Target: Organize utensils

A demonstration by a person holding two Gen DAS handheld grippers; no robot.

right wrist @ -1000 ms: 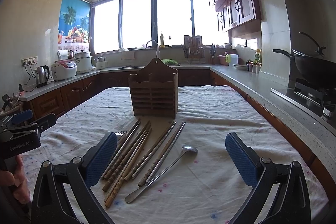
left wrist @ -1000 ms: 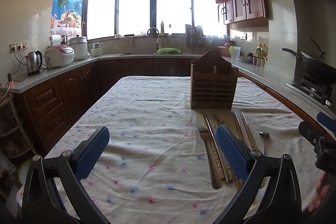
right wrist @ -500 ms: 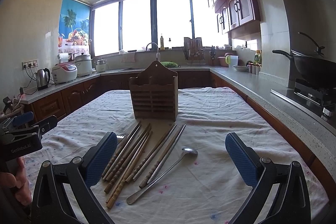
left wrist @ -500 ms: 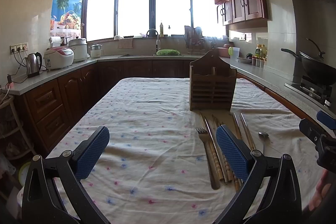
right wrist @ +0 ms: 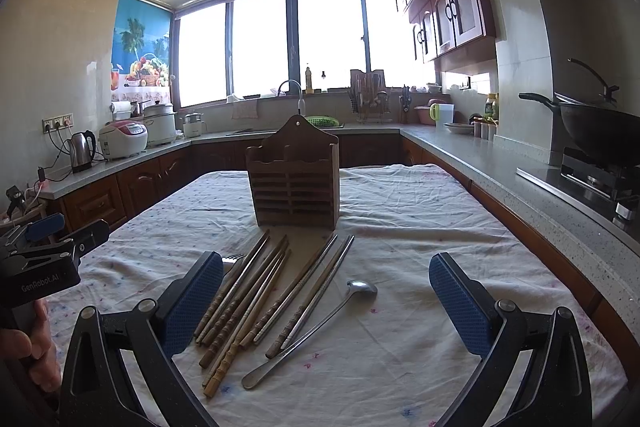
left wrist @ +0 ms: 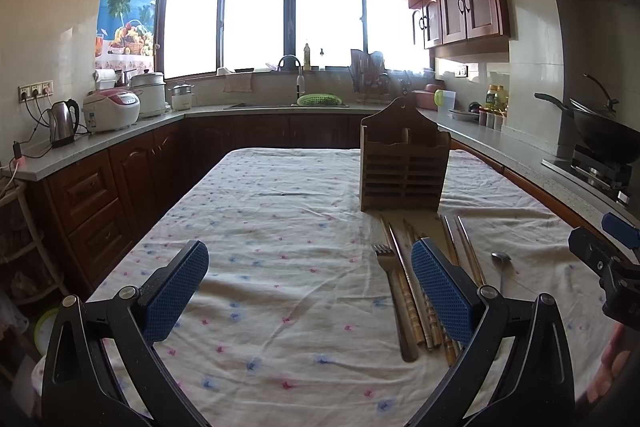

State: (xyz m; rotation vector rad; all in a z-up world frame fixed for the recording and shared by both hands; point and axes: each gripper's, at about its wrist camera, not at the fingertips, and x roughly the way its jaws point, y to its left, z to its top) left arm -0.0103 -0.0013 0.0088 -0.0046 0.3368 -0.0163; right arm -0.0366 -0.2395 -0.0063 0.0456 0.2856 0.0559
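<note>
Your right gripper (right wrist: 326, 301) hovers over the bench (right wrist: 420, 227) with its blue, dimpled fingers (right wrist: 460, 303) spread wide and holding nothing; between them lies the fanned bundle of chopsticks (right wrist: 256, 291), mostly ribbed bamboo and dark wood, with a smooth metal pair on the right side of the fan. A long-handled steel spoon (right wrist: 316, 327) lies just beside them, bowl pointing away from you, and a fork (right wrist: 233, 259) peeks out next to your left-hand finger pad. Beyond the tips of the chopsticks stands the wooden utensil holder (right wrist: 295, 183), upright, slatted across its front, with an arched back and two open-topped compartments. Your left gripper (left wrist: 310, 293) also has its fingers (left wrist: 176, 291) wide apart and empty; they frame bare cloth, with the fork (left wrist: 390, 291) and chopsticks (left wrist: 416, 303) running beside and under its right finger. The holder (left wrist: 404, 167) sits ahead and right of it. The bench wears a wrinkled white cloth (left wrist: 280, 227) dotted with small pink and blue flowers.
</note>
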